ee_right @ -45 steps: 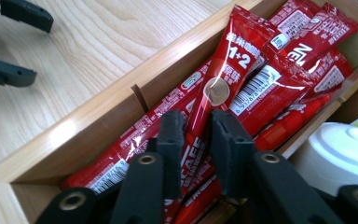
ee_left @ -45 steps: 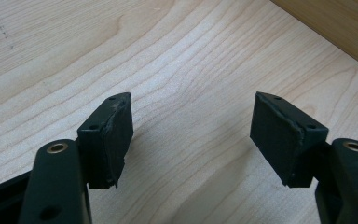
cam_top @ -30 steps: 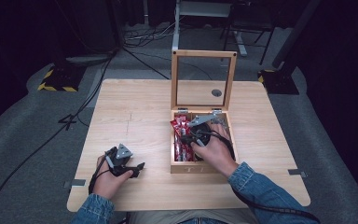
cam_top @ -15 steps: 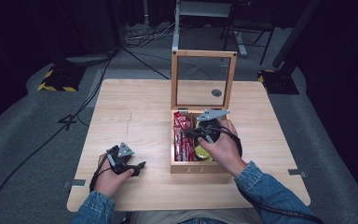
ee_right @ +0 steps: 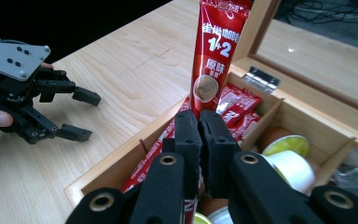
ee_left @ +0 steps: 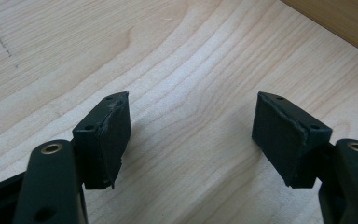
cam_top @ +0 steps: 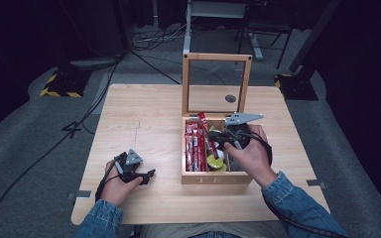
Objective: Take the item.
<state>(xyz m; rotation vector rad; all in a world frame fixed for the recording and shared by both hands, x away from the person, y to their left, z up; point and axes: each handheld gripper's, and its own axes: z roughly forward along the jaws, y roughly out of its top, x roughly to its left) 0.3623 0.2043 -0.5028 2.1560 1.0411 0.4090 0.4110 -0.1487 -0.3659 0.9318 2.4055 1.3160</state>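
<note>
A wooden tea box [cam_top: 216, 179] stands open on the table, its glass lid [cam_top: 186, 84] upright at the back. My right gripper [cam_top: 214, 138] hovers over the box's left compartments, shut on the lower end of a red coffee stick packet [cam_top: 203, 124]. In the right gripper view the red packet [ee_right: 214, 56] rises upright from the closed right gripper [ee_right: 201, 135], above the box rim [ee_right: 121, 158]. My left gripper [cam_top: 146, 174] rests on the table left of the box, held by a hand. Its jaws stand open with bare wood between them, as the left gripper view shows the left gripper [ee_left: 191, 135].
More red packets [cam_top: 193, 146] lie in the box's left compartment, and yellow-lidded capsules [cam_top: 214, 162] sit in the middle one. The right gripper view also shows the left gripper [ee_right: 86, 115] on the table. The tabletop [cam_top: 144, 119] left of the box is bare wood.
My right gripper has risen and drifted right, toward the box's back, drawing the red packet up out of the box. The left gripper has stayed put.
</note>
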